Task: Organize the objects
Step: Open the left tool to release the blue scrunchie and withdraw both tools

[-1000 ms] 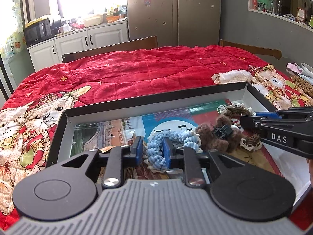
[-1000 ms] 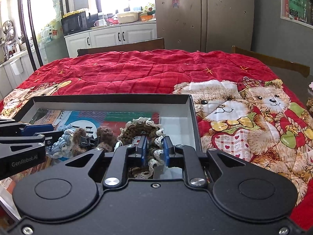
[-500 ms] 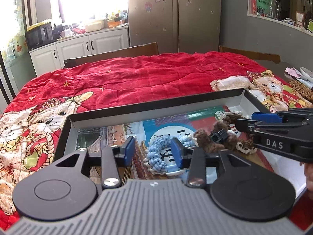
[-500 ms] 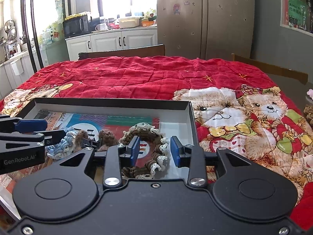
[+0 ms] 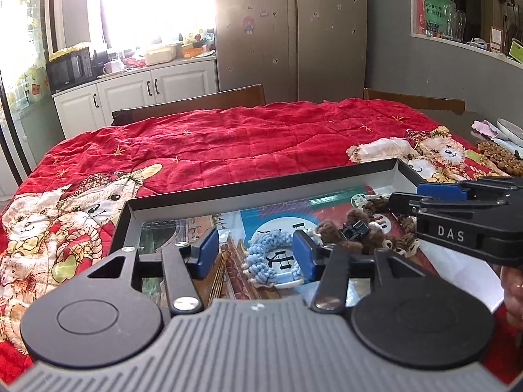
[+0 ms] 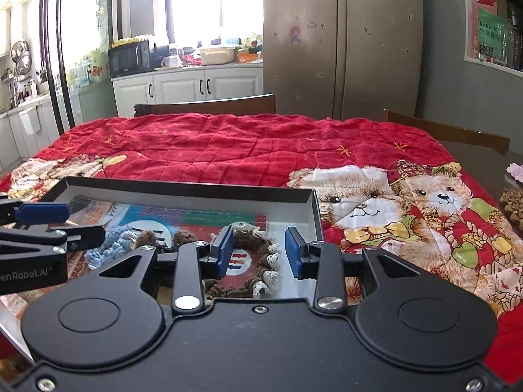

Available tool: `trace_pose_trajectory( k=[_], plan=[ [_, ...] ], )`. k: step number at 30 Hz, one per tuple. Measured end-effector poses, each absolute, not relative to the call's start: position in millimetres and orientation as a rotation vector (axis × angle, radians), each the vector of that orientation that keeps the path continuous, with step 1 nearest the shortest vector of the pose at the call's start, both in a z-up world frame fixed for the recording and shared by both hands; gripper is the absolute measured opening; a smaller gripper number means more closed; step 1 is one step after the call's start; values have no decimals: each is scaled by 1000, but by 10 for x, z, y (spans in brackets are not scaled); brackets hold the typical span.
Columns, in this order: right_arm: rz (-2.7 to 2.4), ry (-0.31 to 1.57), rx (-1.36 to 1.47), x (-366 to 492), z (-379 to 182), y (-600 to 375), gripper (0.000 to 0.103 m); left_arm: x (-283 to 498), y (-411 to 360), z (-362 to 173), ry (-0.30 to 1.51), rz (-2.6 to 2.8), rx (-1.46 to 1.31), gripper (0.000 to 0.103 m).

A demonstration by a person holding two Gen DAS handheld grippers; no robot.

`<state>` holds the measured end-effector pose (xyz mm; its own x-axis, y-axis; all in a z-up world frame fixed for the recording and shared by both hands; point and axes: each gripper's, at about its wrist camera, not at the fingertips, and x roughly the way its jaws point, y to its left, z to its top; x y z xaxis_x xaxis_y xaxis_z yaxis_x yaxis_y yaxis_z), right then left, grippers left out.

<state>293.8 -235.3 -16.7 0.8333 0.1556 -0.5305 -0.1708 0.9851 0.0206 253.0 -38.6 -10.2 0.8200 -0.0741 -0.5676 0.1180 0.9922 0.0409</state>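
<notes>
A shallow black box (image 5: 261, 189) with white inner walls and a colourful printed floor lies on the red quilt. My left gripper (image 5: 255, 258) has its jaws opening. A light blue crocheted scrunchie (image 5: 264, 259) lies on the box floor between them, free of the left pad and close to the right one. My right gripper (image 6: 258, 254) stands open over a brown scrunchie with cream edging (image 6: 261, 276), which rests in the box's right end (image 6: 313, 209). A fuzzy brown piece with a black clip (image 5: 354, 232) lies between the two scrunchies.
The red bear-print quilt (image 6: 248, 143) covers the whole table. Wooden chair backs (image 5: 196, 104) stand at its far side. More crocheted items (image 5: 497, 158) and pale cloth (image 5: 503, 129) sit at the right edge. A hand (image 5: 513, 290) holds the right gripper.
Both grippers have opened and let go: the left one released the blue scrunchie, the right one the brown and cream scrunchie. Both scrunchies now lie loose in the box.
</notes>
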Motion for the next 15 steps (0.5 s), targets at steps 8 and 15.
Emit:
trace_pose_trajectory(
  k=[8,15],
  plan=[
    [200,532,-23,2783,-31,-2338,34,2377,-346,-14,584,-104,65,67],
    [217,518,-27,2645,70,-2323,34,2252,-327,64,569,-107,67,68]
  ],
)
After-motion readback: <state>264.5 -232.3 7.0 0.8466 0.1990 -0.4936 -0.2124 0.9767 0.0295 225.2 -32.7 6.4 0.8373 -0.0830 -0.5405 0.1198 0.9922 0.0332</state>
